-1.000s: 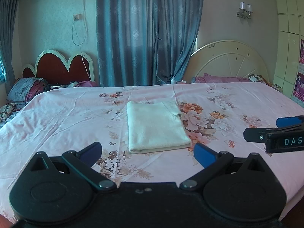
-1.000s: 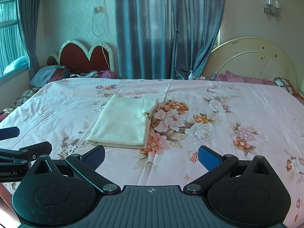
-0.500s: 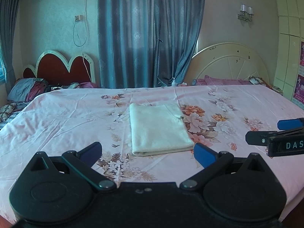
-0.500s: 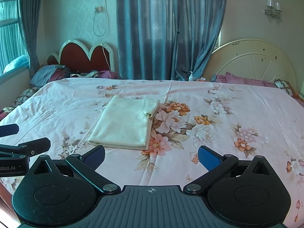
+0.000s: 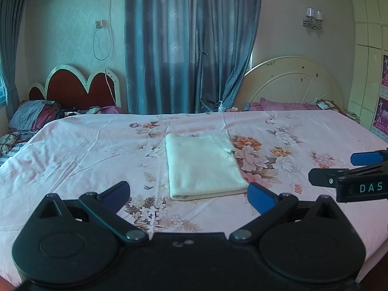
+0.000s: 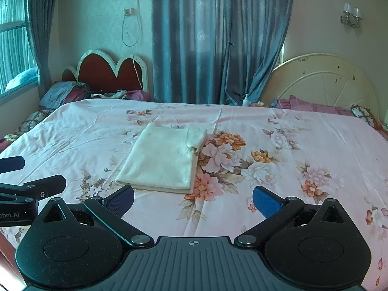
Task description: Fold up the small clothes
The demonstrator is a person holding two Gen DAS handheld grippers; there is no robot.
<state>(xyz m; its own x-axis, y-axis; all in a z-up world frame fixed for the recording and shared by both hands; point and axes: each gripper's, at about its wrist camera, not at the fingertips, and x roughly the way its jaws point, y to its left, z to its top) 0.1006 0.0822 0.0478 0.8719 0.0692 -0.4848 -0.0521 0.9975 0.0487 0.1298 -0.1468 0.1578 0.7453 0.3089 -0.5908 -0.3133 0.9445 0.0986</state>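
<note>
Both my grippers, left (image 5: 188, 195) and right (image 6: 192, 200), are spread wide and empty, held near the folded cloth (image 5: 202, 166) on the bed (image 5: 72, 150).

The left gripper (image 5: 189, 195) was held level, pointing forward, its two blue-padded fingers (image 5: 260, 197) spread wide with nothing between them. The right gripper (image 6: 192, 200) was posed the same way, level and forward, its blue pads (image 6: 266, 203) also wide apart and empty. The two were side by side and near each other: the right one's fingers showed at the right edge of the left wrist view, and the left one's at the left edge of the right wrist view. They did not touch.
</note>
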